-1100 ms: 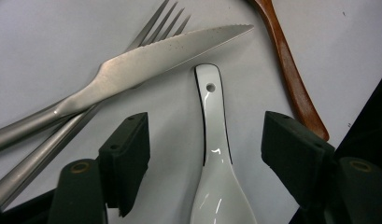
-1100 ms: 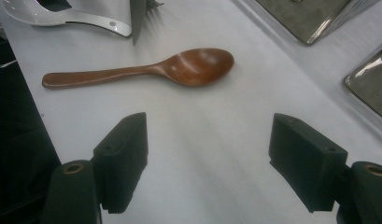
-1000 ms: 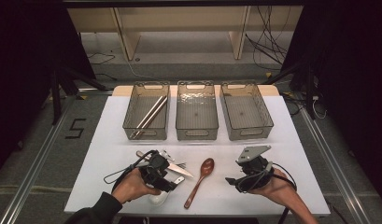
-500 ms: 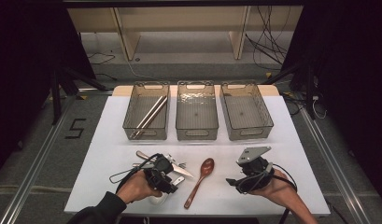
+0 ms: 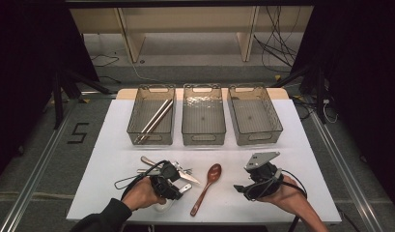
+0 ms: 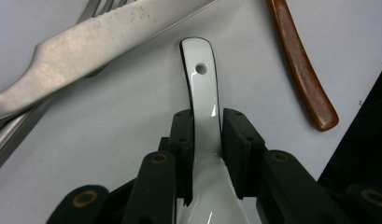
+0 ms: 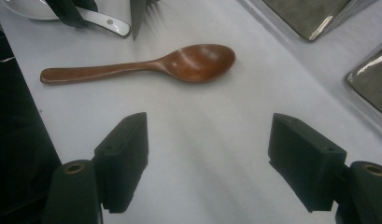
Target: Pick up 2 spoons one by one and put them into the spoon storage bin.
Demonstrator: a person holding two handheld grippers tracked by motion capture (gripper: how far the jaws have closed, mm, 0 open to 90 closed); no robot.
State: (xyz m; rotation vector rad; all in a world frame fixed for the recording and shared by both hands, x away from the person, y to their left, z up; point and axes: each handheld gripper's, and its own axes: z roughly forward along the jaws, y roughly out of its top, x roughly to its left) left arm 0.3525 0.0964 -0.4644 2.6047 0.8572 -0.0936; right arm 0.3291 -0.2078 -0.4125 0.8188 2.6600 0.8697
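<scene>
As its jaws have just been closing, left gripper (image 6: 207,140) now pinches white spoon (image 6: 203,88) handle, ready to lift; right gripper (image 7: 209,161) spread, idle.

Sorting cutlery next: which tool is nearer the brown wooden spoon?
Left, narrowly. The left tool, closing on the white ceramic spoon's handle, sits beside the brown wooden spoon; the right tool stands open farther away.

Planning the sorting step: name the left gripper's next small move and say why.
Probably lift straight up. The left gripper has just been closing, and its pads now sit against both sides of the white spoon handle, which lies flat on the table close beside the knife. A short vertical lift should clear it.
</scene>
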